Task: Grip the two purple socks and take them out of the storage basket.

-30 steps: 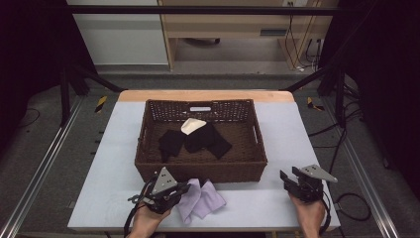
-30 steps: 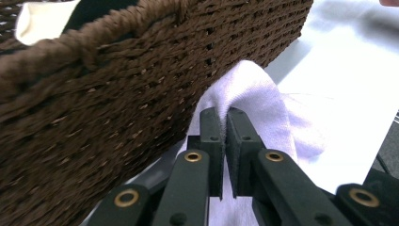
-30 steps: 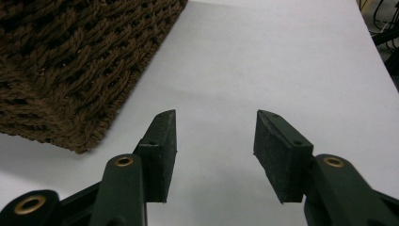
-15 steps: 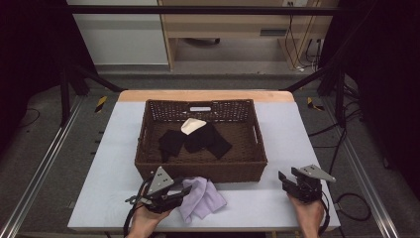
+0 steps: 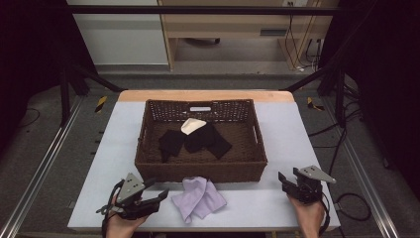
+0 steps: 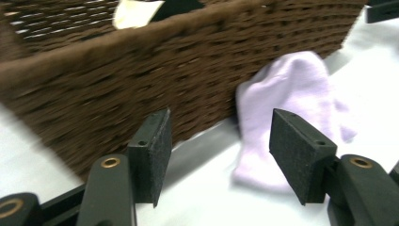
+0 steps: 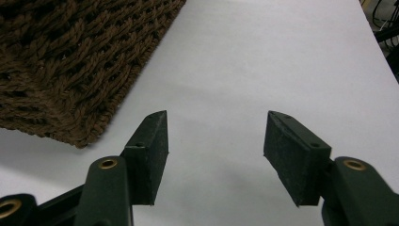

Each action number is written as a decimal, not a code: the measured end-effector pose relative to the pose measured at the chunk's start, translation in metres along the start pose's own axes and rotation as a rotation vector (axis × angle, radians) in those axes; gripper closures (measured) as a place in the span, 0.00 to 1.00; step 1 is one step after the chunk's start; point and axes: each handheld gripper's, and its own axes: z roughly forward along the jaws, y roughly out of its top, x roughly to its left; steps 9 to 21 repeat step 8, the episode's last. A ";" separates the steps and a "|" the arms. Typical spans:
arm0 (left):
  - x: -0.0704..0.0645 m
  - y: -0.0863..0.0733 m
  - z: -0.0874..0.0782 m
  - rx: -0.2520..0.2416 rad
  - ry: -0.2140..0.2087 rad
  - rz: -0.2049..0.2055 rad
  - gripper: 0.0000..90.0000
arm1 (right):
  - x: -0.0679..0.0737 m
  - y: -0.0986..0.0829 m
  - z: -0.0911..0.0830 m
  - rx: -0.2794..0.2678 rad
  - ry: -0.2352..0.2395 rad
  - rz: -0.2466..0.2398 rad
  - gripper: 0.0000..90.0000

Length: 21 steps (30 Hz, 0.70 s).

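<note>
My left gripper (image 5: 159,196) sits low at the table's (image 5: 277,208) near edge, jaws spread and empty, aimed at the lilac cloth (image 5: 199,197). In the left gripper view the cloth (image 6: 291,103) lies just beyond the pads (image 6: 301,150), flat on the table with its far end against the basket's (image 5: 200,171) front wall. Inside the basket I see black cloths (image 5: 195,141) and a cream one (image 5: 192,126). My right gripper (image 5: 287,183) rests near the basket's right corner, jaws parted over bare table.
</note>
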 end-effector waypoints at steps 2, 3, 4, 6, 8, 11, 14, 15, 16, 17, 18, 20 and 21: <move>0.007 -0.005 -0.007 -0.007 0.019 -0.015 0.40 | 0.000 0.000 -0.001 0.002 0.000 0.002 0.43; 0.012 -0.008 -0.011 -0.012 0.034 -0.026 0.40 | 0.000 -0.001 -0.001 0.000 -0.005 0.000 0.42; 0.017 -0.011 -0.015 -0.017 0.051 -0.033 0.39 | 0.000 -0.001 -0.001 0.000 -0.007 0.003 0.41; 0.022 -0.013 -0.020 -0.033 0.054 -0.053 0.39 | 0.000 -0.002 -0.001 0.004 -0.003 0.011 0.40; 0.026 -0.013 -0.024 -0.053 0.058 -0.066 0.39 | -0.001 -0.002 -0.001 0.003 -0.002 0.013 0.39; 0.026 -0.013 -0.024 -0.053 0.058 -0.066 0.39 | -0.001 -0.002 -0.001 0.003 -0.002 0.013 0.39; 0.026 -0.013 -0.024 -0.053 0.058 -0.066 0.39 | -0.001 -0.002 -0.001 0.003 -0.002 0.013 0.39; 0.026 -0.013 -0.024 -0.053 0.058 -0.066 0.39 | -0.001 -0.002 -0.001 0.003 -0.002 0.013 0.39; 0.026 -0.013 -0.024 -0.053 0.058 -0.066 0.39 | -0.001 -0.002 -0.001 0.003 -0.002 0.013 0.39; 0.026 -0.013 -0.024 -0.053 0.058 -0.066 0.39 | -0.001 -0.002 -0.001 0.003 -0.002 0.013 0.39; 0.026 -0.013 -0.024 -0.053 0.058 -0.066 0.39 | -0.001 -0.002 -0.001 0.003 -0.002 0.013 0.39; 0.026 -0.013 -0.024 -0.053 0.058 -0.066 0.39 | -0.001 -0.002 -0.001 0.003 -0.002 0.013 0.39; 0.026 -0.013 -0.024 -0.053 0.058 -0.066 0.39 | -0.001 -0.002 -0.001 0.003 -0.002 0.013 0.39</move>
